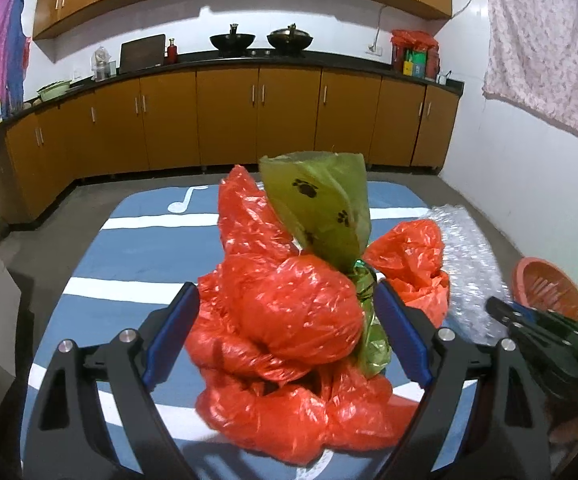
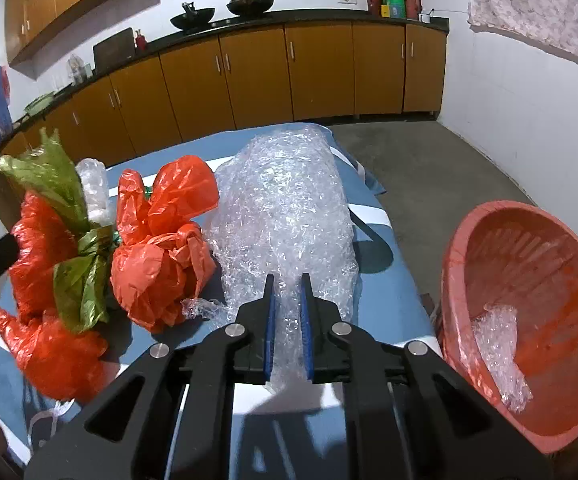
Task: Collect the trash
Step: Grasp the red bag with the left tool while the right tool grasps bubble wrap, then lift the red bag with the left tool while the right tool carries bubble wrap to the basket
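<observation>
Pinching bubble wrap [image 2: 285,216] between right gripper [image 2: 287,292] fingers, nearly pressed together, sheet lying on the blue tabletop [image 2: 385,292] beside the red basket [image 2: 529,280]. Straddling the red-and-green bag bundle [image 1: 285,312] with left gripper [image 1: 287,300], fingers spread wide. Lifting clear first, then swinging over the rim, avoiding snags.

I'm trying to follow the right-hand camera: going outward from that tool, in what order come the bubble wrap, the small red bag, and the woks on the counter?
1. Bubble wrap: pinched in the right tool.
2. Small red bag: just left, on the blue cloth.
3. Woks: far back on the counter.
</observation>
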